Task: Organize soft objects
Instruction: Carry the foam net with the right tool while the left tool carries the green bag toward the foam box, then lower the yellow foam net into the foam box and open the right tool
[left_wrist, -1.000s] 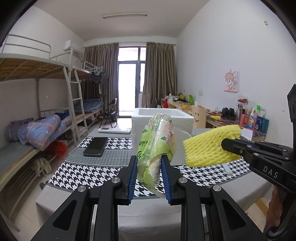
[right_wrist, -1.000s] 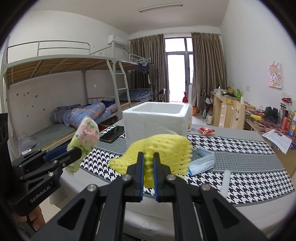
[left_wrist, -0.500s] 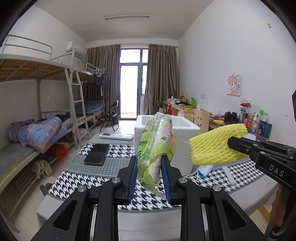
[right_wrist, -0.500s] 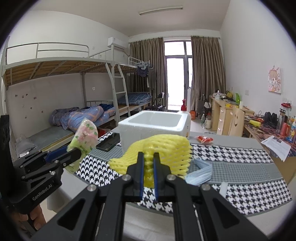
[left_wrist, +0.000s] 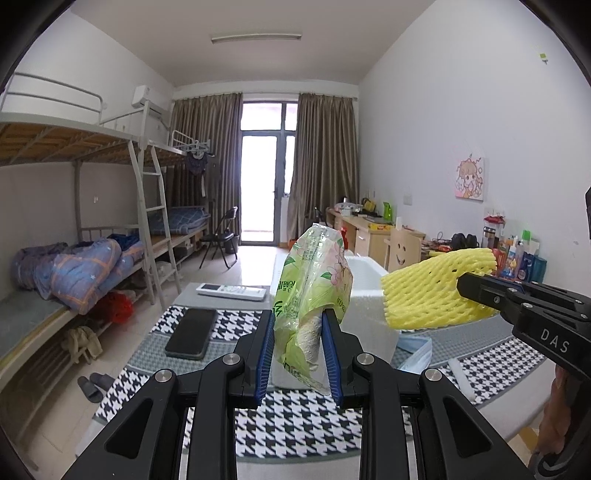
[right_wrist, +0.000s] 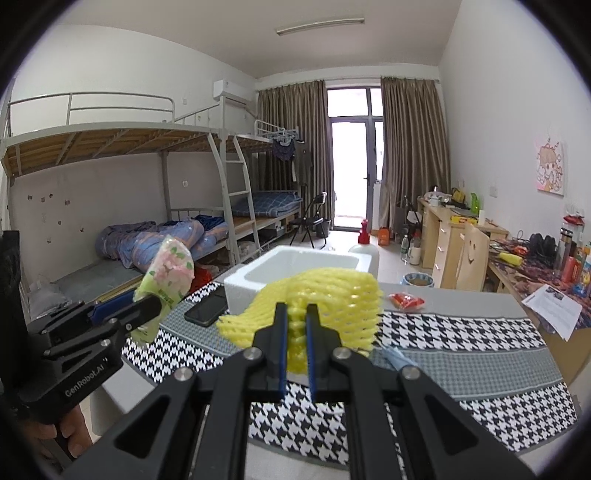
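Note:
My left gripper (left_wrist: 297, 325) is shut on a green tissue pack (left_wrist: 310, 291) and holds it upright above the table's near edge. The pack also shows in the right wrist view (right_wrist: 168, 271). My right gripper (right_wrist: 295, 317) is shut on a yellow foam net (right_wrist: 317, 299), held in the air just right of the pack; the net also shows in the left wrist view (left_wrist: 432, 291). A white foam box (right_wrist: 295, 273), open at the top, stands on the table behind both objects.
The table has a houndstooth cloth (right_wrist: 461, 332). On it lie a black phone (left_wrist: 192, 332), a white remote (left_wrist: 231, 291), a blue face mask (left_wrist: 413, 354) and a red packet (right_wrist: 406, 301). Bunk beds stand left, desks right.
Both grippers have risen with their objects and pulled back a little from the table. The foam box now sits lower in both views. Both grips are unchanged.

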